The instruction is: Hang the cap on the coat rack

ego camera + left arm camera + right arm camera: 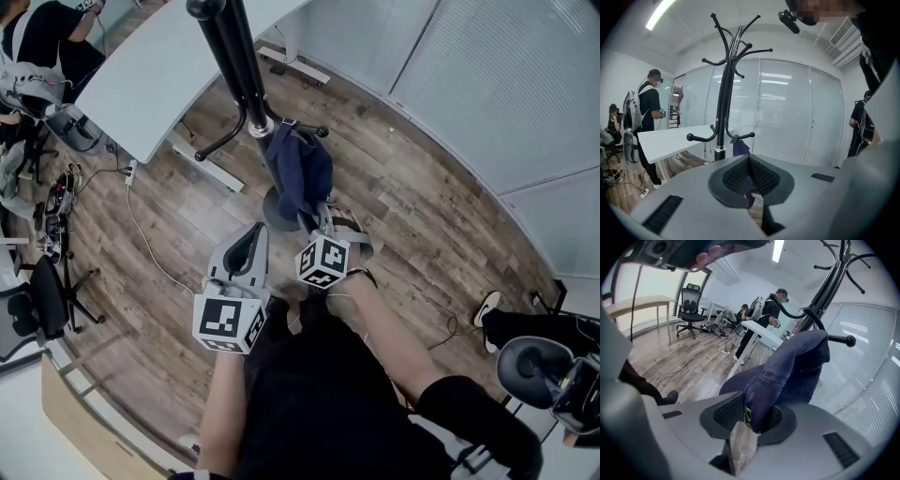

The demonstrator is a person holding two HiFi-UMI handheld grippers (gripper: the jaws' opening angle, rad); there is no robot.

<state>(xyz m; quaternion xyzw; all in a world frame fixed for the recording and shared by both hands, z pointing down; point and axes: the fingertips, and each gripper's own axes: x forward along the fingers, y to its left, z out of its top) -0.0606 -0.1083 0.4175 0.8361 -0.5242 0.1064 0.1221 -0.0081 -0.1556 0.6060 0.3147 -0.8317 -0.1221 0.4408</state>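
The navy cap (300,173) hangs from a low hook arm of the black coat rack (234,56), its crown draped down beside the pole. In the right gripper view the cap (787,371) fills the centre, its strap over the hook arm of the coat rack (825,291). My right gripper (328,217) is just below the cap. The brim's lower edge lies between its parted jaws (752,416), and the pads do not seem to squeeze it. My left gripper (253,234) hangs left of and below the cap, jaws together and holding nothing (750,176). It faces the rack (723,108) and the cap (739,147).
The rack's round base (281,211) stands on the wood floor just beyond my grippers. A white table (159,66) stands to the rack's left, with a cable (141,234) on the floor beside it. People and office chairs (37,300) are at far left. Frosted glass walls (506,84) run behind.
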